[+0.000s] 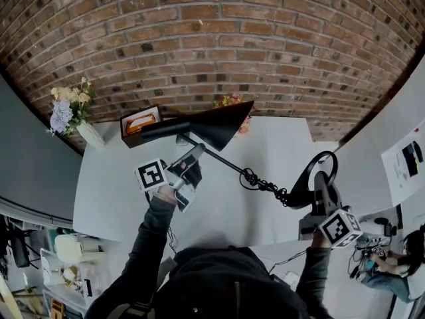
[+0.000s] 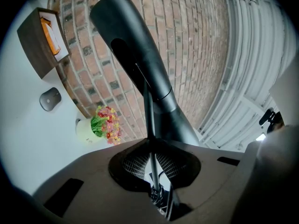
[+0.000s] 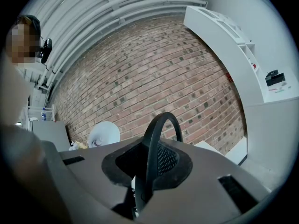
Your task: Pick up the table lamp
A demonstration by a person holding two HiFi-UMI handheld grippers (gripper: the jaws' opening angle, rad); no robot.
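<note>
Table lamp [image 1: 219,128] carried lying across above middle of white table [image 1: 119,198], seemingly clear of it. Clenched on thin rod [image 1: 226,163] just near side of black cone shade [image 1: 231,120] with left gripper [image 1: 197,151]; clenched on black ring base [image 1: 307,178] at right with right gripper [image 1: 322,181]. Judged light, stiff metal, top-heavy toward shade; rod smooth and thin, apt to twist in pads, coiled cord [image 1: 265,186] loose and dangling, so best gripped at both ends as here, close to shade and low on ring.
</note>
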